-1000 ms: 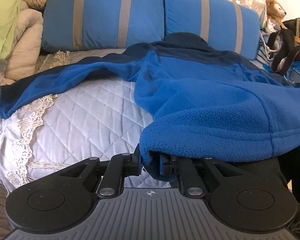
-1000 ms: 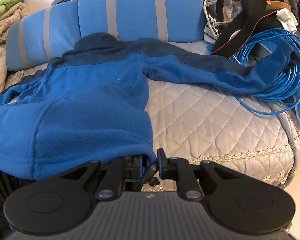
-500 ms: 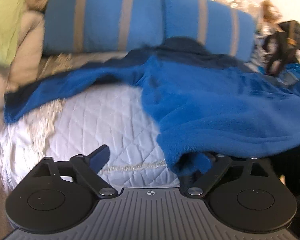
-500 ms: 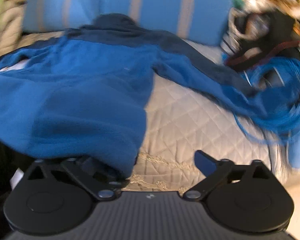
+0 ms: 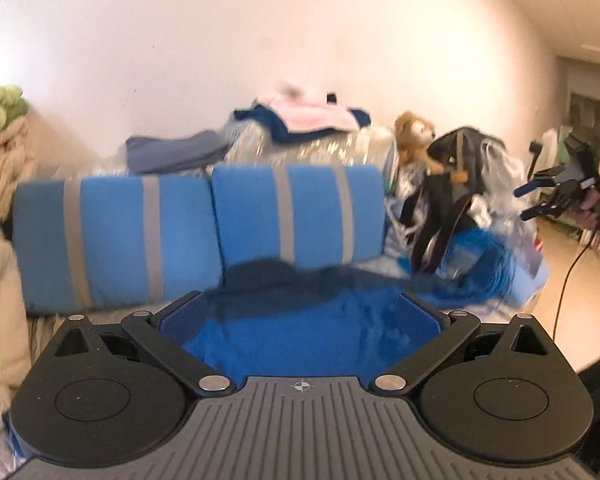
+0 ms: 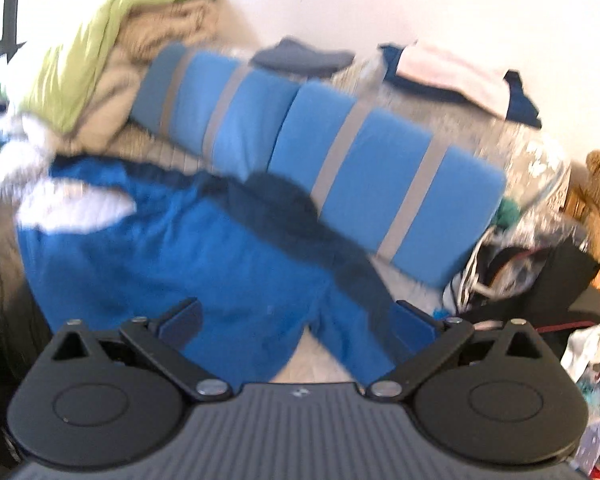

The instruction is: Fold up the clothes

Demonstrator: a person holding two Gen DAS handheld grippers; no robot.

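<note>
- Quilted pale-grey bedspread (image 6: 76, 204) carries the blue fleece jacket with navy yoke (image 6: 188, 264), lying flat and free below your tools.
- Your left gripper (image 5: 298, 316) and right gripper (image 6: 298, 320): both spread wide, empty; a second ago each pinched the hem.
- Both now lifted; striped blue bolster cushions (image 5: 204, 232) behind. Spreading looks done, fold next.

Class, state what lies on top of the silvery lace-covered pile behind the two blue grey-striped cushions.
Folded clothes: a slate-blue garment and a pale pink piece over a navy one. Anything beneath the silvery lace cover stays hidden.
</note>
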